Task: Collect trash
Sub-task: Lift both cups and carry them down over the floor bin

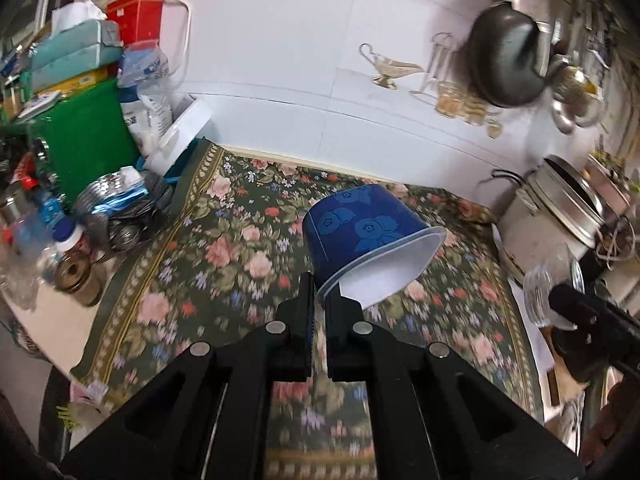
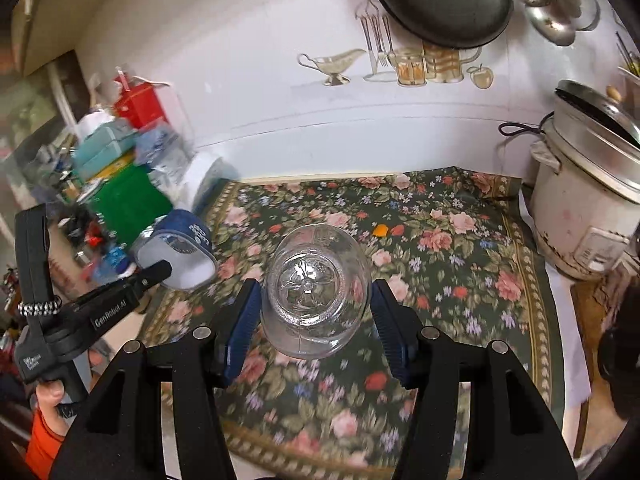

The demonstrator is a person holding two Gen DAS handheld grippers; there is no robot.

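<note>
Blue yogurt-type cup (image 1: 360, 236) w/ blueberry print was pinched by its rim in the left claw (image 1: 320, 300), jaws drawn together on the thin wall; cup hung tipped, white inside showing, off the counter. Same cup shows at left in the right wrist view (image 2: 180, 248), held out on the left claw.

Clear plastic container (image 2: 316, 292), looked like a cut bottle base or cup, sat between the blue pads (image 2: 240, 324) of the right claw (image 2: 316, 320). Jaws were partway apart and clamped on its sides; it was also lifted, not resting on anything. In the left wrist view it's at the right edge (image 1: 552, 284).

Below both: floral cloth (image 2: 460, 280) on the counter, mostly bare. One small orange scrap (image 2: 379, 230) lay on it near the back, maybe trash, too small to tell.

Around: white rice cooker (image 2: 588, 216) at right, dark pan (image 2: 440, 4) hung on the wall, cluttered pile at left w/ green box (image 1: 80, 140), red carton (image 1: 136, 12), tissue boxes.

Progress, as a judgement: two pieces picked up, one per claw, so pickup seemed done for these. Left: getting both to a bin or bag, none visible in either view, plus poss. the orange scrap. Whether anything in the left pile counts as trash, can't tell.
</note>
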